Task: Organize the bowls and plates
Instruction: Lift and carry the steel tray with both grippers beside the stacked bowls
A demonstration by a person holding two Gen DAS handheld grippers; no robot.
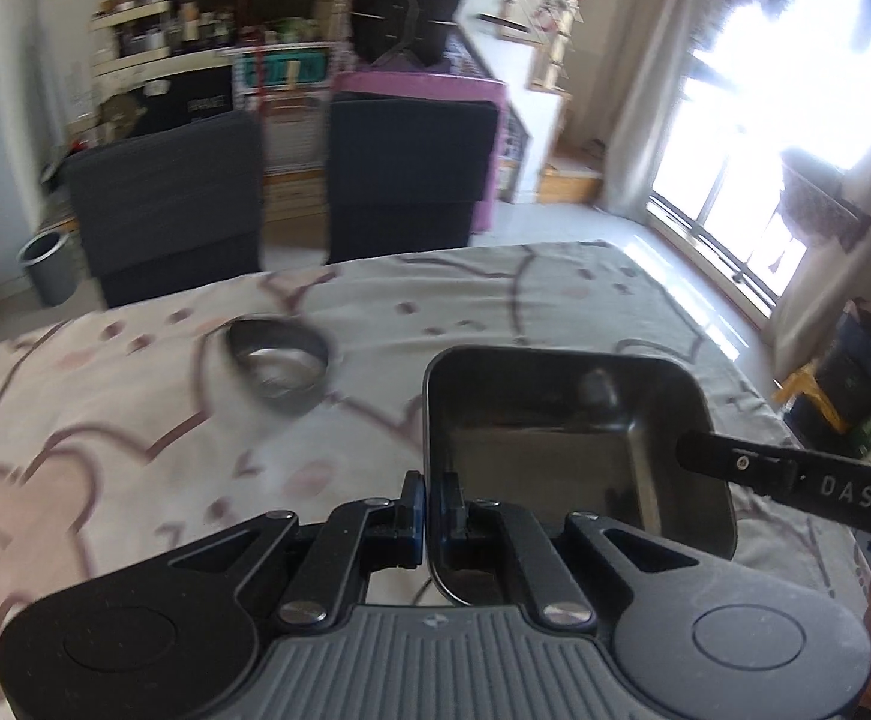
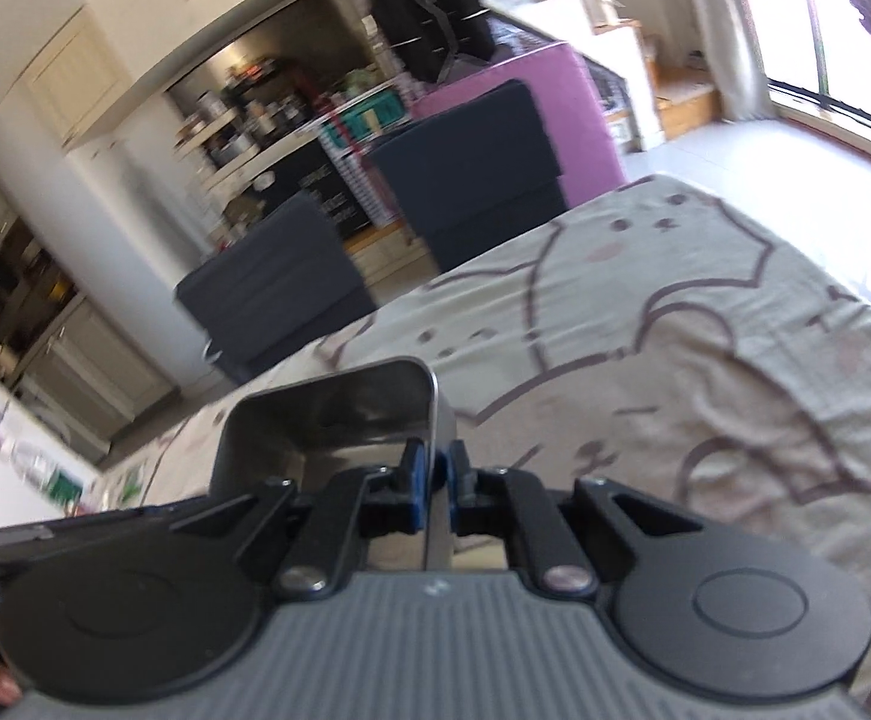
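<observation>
Both grippers' square tray [image 1: 579, 444]; tilted

**Square metal dish aloft, round bowl on the cloth**

A dark, square stainless-steel dish [image 1: 579, 438] with rounded corners is pinched at opposite rims, raised and tilted. A round steel bowl [image 1: 279, 363] sits upright on the cloth-covered surface [image 1: 135, 420], well apart.

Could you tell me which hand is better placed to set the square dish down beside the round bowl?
Left, probably. Both grippers clamp the square dish's rim, but the left gripper holds the side nearer the round bowl, which only its camera shows. The right gripper faces bare tablecloth.
</observation>
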